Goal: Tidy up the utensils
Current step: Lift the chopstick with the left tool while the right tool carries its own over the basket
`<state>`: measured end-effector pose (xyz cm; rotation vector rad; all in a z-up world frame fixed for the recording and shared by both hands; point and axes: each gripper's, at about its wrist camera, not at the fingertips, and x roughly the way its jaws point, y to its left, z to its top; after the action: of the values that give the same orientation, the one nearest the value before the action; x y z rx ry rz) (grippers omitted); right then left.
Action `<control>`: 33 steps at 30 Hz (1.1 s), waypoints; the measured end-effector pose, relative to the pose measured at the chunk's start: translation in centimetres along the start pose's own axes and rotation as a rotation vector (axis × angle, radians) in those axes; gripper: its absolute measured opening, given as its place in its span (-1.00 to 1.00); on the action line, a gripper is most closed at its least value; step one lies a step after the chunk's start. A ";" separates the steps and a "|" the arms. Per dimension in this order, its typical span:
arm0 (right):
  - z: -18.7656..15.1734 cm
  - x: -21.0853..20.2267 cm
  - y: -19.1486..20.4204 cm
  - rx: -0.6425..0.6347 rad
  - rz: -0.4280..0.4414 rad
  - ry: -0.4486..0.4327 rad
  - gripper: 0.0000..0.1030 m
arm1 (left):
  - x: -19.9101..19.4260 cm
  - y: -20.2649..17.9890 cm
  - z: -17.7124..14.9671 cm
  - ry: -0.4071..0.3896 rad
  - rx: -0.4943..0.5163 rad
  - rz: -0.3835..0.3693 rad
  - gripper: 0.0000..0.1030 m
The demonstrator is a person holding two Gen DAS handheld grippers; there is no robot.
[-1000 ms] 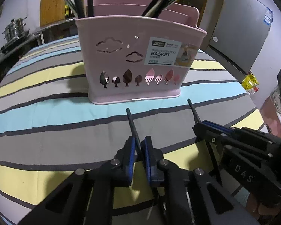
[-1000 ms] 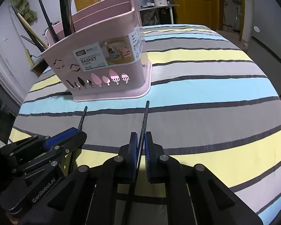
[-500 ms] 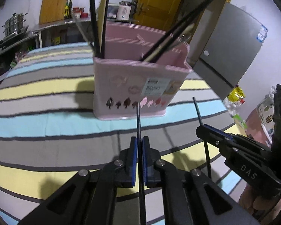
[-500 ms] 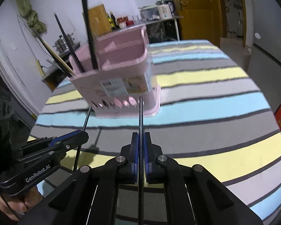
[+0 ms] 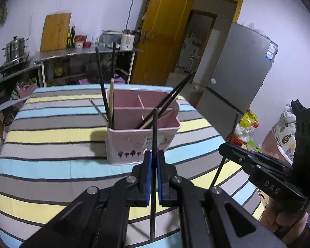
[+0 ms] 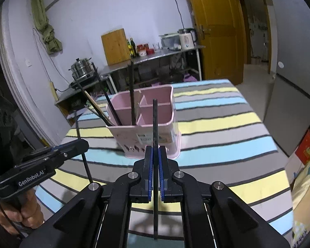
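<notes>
Above the striped table [image 5: 51,165], two grippers each clamp one black chopstick [image 5: 155,128].

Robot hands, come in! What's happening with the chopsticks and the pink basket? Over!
Left gripper shut on a black chopstick. Right gripper shut on another black chopstick. Both held upright above the striped tablecloth, short of the pink plastic basket. Path clear.

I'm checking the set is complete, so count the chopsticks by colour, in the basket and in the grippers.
Black chopsticks in the pink basket: 4
Black chopsticks held, one in the left gripper, one in the right gripper: 2
Pale wooden chopsticks in the basket: 2
Total: 8
</notes>
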<state>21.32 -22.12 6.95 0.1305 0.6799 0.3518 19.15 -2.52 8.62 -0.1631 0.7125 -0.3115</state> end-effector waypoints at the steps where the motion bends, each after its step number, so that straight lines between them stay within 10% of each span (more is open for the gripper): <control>1: 0.1 -0.3 0.2 -0.003 -0.001 -0.005 -0.91 | -0.3 0.0 0.0 -0.005 0.000 -0.001 -0.89; 33: 0.0 -4.5 2.5 -0.040 0.003 -0.058 -0.91 | -4.5 1.9 -0.6 0.016 -0.015 -0.022 -0.90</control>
<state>17.38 -21.40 10.19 0.1030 0.6146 0.3630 15.95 0.73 10.43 -0.1829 0.7294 -0.3291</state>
